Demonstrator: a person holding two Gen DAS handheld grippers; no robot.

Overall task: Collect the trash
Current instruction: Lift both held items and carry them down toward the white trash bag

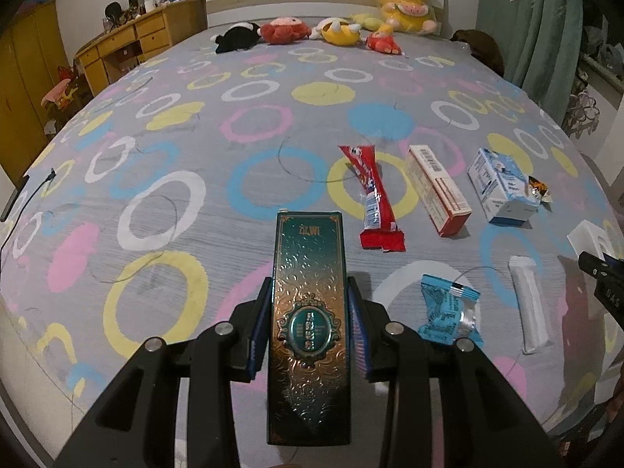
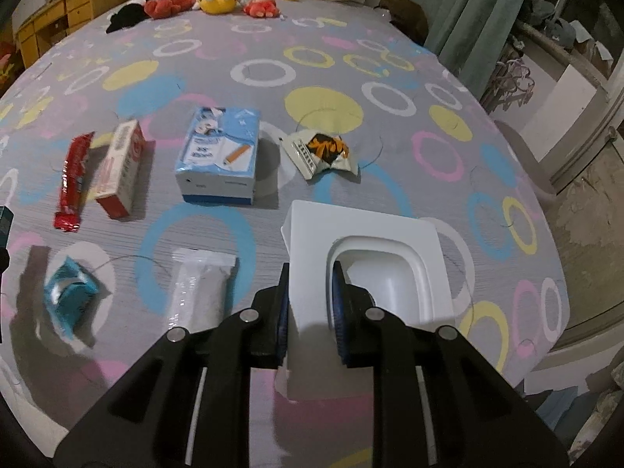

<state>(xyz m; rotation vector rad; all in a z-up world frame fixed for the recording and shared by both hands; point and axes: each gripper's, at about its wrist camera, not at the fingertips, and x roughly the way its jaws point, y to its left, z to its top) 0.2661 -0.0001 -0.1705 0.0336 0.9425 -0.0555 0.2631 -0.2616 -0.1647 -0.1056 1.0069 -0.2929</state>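
left gripper (image 1: 308,319) clamped on a long teal and gold embossed box (image 1: 308,312), blue pads pressed to both long sides, box pointing away along the fingers and held over the bedsheet (image 1: 156,163). right gripper (image 2: 310,304) closed on the near wall of a white plastic tray (image 2: 370,241), 1 finger outside the wall, 1 finger inside the hollow; tray looks lifted at the near end, cannot tell if the far edge touches the sheet. rest of the trash lies loose on the bed between the 2 grippers: red snack wrapper (image 1: 372,199) just right of the teal box tip, red and white carton (image 1: 435,189) beside it, blue and white tissue box (image 1: 501,185) further right, crumpled orange and black wrapper (image 2: 321,152) just beside the tissue box, near the tray's far edge. nearer row: blue crinkled candy wrapper (image 1: 448,312) just right of the left gripper, white sachet (image 1: 528,304) right of that, close to the tray's left side in the right wrist view. in the left wrist view the right gripper's tip and the tray corner show at the far right edge. plush toys (image 1: 343,29) lined up at the headboard (image 1: 288,0), well apart from the trash. wooden desk (image 1: 128,45) off the bed's left side, green curtain (image 1: 534,19) at right.
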